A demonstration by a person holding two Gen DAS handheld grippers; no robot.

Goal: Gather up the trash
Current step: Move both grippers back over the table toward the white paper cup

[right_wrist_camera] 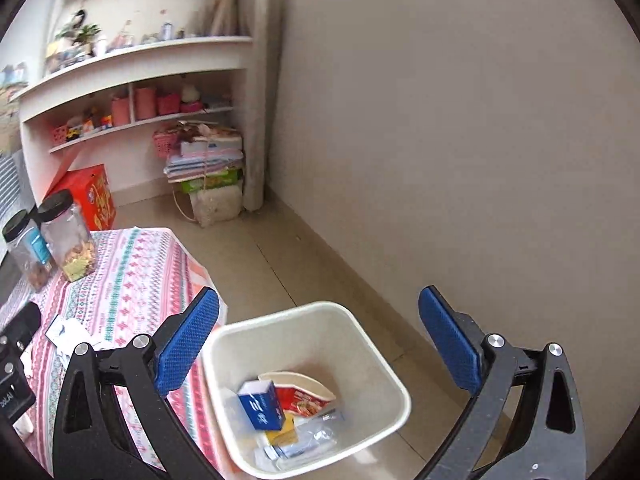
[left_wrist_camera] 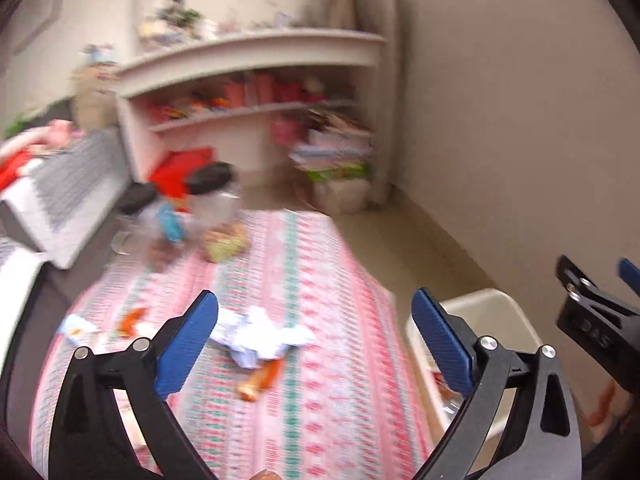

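Observation:
My left gripper (left_wrist_camera: 316, 334) is open and empty above the table with the pink patterned cloth (left_wrist_camera: 332, 280). Below it lie crumpled white paper (left_wrist_camera: 260, 334), an orange wrapper (left_wrist_camera: 260, 380), a smaller orange scrap (left_wrist_camera: 130, 320) and a white-blue scrap (left_wrist_camera: 76, 326). My right gripper (right_wrist_camera: 320, 336) is open and empty above the white trash bin (right_wrist_camera: 384, 364), which stands on the floor beside the table. The bin holds a blue box (right_wrist_camera: 260, 404), a red-white paper cup (right_wrist_camera: 304, 394) and clear plastic wrappers (right_wrist_camera: 308, 440). The bin also shows in the left wrist view (left_wrist_camera: 500, 312).
Two clear jars with black lids (right_wrist_camera: 68, 236) stand at the table's far end. A red box (right_wrist_camera: 92, 196), stacked items (right_wrist_camera: 208, 164) and white shelves (right_wrist_camera: 132, 84) stand behind. A bare wall (right_wrist_camera: 460, 140) runs along the right. The left wrist view is motion-blurred.

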